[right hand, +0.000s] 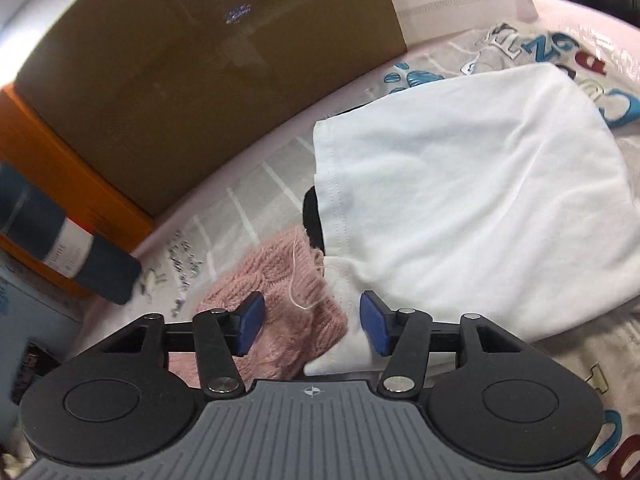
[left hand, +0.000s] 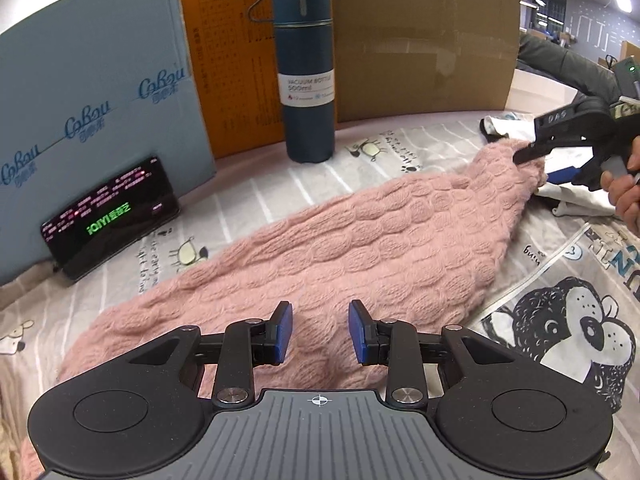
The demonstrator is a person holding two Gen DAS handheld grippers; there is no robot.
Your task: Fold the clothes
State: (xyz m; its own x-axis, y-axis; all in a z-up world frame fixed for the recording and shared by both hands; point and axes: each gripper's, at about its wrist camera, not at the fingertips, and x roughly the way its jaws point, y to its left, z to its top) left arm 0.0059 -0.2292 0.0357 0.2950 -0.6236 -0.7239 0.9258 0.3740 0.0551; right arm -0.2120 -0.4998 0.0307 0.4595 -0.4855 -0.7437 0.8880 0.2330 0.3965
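The pink sweater (left hand: 320, 248) is being laid long across the bed (left hand: 256, 184), from the left tongs (left hand: 320, 334) to the right tongs (right hand: 312, 322). Both tongs are being held spread, pinching nothing. Each end is lying just under one pair.

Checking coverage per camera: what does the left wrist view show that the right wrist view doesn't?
Left wrist only: the phone leaning on the blue box, the right gripper seen from outside at the sweater's end, and a hand.
Right wrist only: the white shirt spread beside that end.
Both: the pink sweater, the bottle and the brown cardboard.
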